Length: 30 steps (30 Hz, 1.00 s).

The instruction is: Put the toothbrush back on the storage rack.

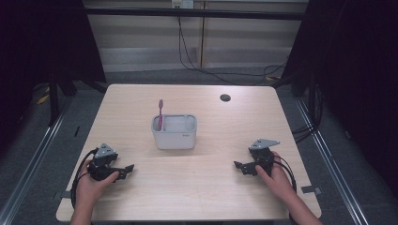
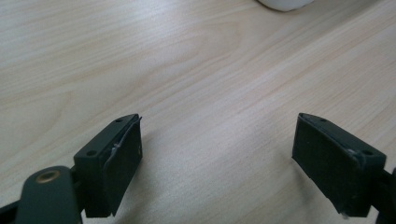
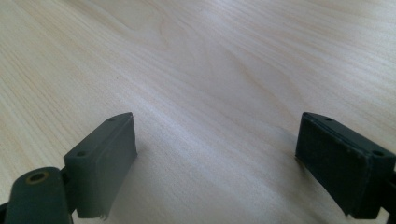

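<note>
I hold both sets of jaws wide and empty, low over the bench [image 1: 197, 187]. The pink toothbrush [image 1: 160, 114] stands well ahead of my left gripper [image 1: 123, 171] and my right gripper [image 1: 240, 167], between their lines, upright in the white holder [image 1: 174, 132], head up, long axis near vertical.

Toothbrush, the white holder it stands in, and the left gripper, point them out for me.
toothbrush [image 1: 160, 112]: high view, middle of its pink handle.
white holder [image 1: 174, 138]: high view, its front wall.
left gripper [image 1: 126, 170]: high view, midway between its fingertips.
</note>
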Each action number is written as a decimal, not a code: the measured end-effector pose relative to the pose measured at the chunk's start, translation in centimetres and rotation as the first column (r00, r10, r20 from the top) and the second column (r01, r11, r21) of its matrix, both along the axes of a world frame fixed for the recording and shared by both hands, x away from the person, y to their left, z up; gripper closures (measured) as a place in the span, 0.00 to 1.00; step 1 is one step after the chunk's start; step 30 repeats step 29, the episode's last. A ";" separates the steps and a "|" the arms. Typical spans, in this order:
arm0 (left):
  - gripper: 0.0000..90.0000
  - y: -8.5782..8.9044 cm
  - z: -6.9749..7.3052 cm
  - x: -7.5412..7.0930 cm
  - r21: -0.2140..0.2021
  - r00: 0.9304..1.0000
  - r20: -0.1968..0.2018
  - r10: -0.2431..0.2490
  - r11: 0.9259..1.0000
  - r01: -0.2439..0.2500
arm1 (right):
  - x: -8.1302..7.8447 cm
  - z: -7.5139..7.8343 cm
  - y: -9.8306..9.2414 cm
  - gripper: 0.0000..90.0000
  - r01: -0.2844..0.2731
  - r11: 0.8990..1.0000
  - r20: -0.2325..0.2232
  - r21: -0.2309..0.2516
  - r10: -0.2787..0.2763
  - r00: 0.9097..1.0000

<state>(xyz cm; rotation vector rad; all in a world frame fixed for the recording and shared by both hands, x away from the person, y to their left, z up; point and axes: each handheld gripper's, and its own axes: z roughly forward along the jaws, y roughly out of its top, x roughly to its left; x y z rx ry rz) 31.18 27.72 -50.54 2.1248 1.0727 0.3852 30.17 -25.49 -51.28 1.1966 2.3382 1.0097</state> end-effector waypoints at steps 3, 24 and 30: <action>0.17 0.1 -0.1 0.0 -0.006 1.000 0.009 0.001 1.000 -0.001 | 0.0 0.0 0.0 0.13 0.000 1.000 0.000 0.000 0.000 1.000; 0.02 -0.2 -0.5 0.4 0.036 0.999 0.013 0.033 0.999 -0.034 | 0.0 0.0 0.0 0.13 0.000 1.000 0.000 0.000 0.000 1.000; 0.01 -0.2 -0.5 0.5 0.042 1.000 0.011 0.030 0.999 -0.030 | 0.0 0.0 0.0 0.13 0.000 1.000 0.000 0.000 0.000 1.000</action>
